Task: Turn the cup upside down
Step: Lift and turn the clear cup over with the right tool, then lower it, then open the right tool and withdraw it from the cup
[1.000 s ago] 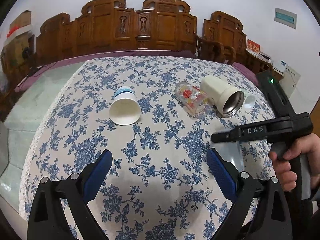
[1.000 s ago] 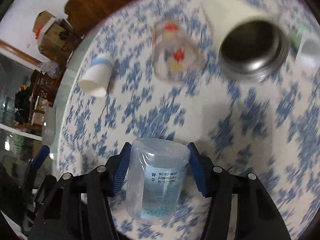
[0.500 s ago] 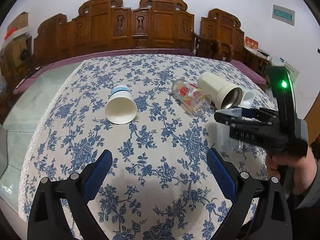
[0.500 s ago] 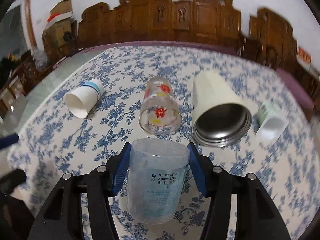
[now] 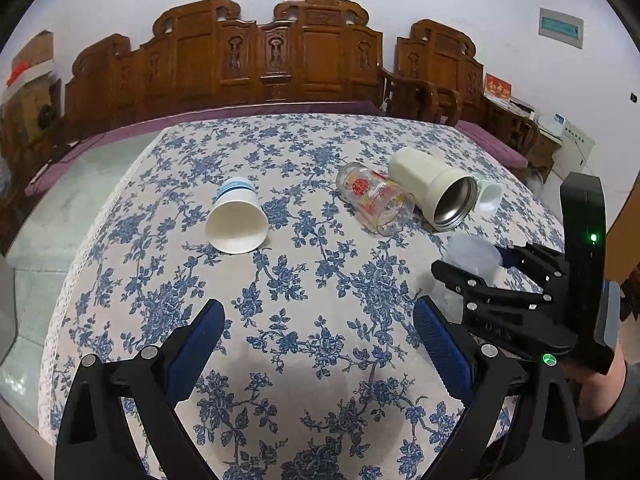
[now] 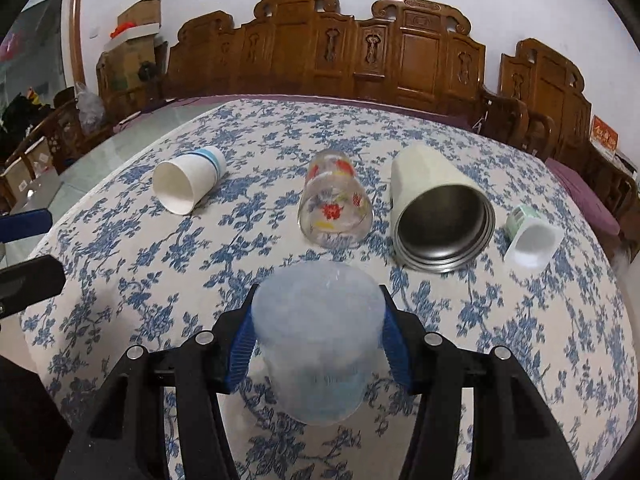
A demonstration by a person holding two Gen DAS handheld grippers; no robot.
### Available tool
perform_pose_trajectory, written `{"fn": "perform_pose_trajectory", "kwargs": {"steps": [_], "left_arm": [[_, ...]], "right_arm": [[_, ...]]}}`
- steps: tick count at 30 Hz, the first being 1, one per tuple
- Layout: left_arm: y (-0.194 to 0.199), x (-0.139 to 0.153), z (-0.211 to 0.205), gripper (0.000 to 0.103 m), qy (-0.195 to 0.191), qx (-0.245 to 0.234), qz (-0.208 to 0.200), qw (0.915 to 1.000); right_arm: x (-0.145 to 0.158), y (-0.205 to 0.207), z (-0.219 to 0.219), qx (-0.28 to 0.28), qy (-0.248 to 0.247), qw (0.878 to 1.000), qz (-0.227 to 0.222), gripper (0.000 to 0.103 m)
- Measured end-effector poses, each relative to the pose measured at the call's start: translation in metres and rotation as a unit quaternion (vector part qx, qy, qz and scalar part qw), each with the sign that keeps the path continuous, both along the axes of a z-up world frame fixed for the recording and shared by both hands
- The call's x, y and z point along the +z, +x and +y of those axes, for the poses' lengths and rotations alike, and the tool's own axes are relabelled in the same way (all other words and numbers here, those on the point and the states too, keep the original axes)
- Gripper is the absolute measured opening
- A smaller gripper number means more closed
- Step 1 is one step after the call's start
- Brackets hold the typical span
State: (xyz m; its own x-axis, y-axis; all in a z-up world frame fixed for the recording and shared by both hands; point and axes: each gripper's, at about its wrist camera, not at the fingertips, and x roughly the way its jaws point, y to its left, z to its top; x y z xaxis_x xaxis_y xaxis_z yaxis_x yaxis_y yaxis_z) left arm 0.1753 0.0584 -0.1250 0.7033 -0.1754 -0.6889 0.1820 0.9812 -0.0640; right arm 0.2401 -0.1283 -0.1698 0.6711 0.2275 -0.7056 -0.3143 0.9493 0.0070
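Note:
My right gripper (image 6: 318, 334) is shut on a translucent plastic cup (image 6: 316, 340), which points base up, just above the floral tablecloth (image 6: 140, 264). The same cup (image 5: 474, 256) shows in the left wrist view at the right, between the right gripper's fingers (image 5: 460, 276). My left gripper (image 5: 318, 340) is open and empty over the near part of the table.
Behind the held cup lie a white paper cup (image 6: 188, 184), a printed glass (image 6: 334, 208), a cream steel-lined tumbler (image 6: 436, 216) and a small white pot (image 6: 530, 238), all on their sides. Carved wooden chairs (image 6: 360, 60) stand behind the table.
My right gripper has turned the plastic cup over and lowered it toward the cloth. The left gripper has hardly moved.

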Motion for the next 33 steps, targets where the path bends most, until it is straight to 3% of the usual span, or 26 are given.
{"fn": "perform_pose_trajectory", "kwargs": {"steps": [5,13,26,33], "left_arm": [[0.000,0.000,0.000,0.091,-0.001,0.000,-0.001,1.0000],[-0.005,0.006,-0.006,0.091,0.005,0.004,-0.007,1.0000],[-0.028,0.016,-0.035,0.095,0.045,0.030,-0.005,0.9985],[-0.041,0.015,-0.046,0.095,0.054,0.042,0.010,0.9976]], "right_arm": [[0.001,-0.005,-0.004,0.000,0.022,1.000,0.015,0.059],[0.010,-0.023,-0.015,-0.007,0.045,0.999,0.021,0.073],[0.041,-0.063,-0.058,-0.040,0.080,0.996,0.005,0.100],[0.057,-0.083,-0.072,-0.043,0.089,0.995,-0.004,0.100]]}}
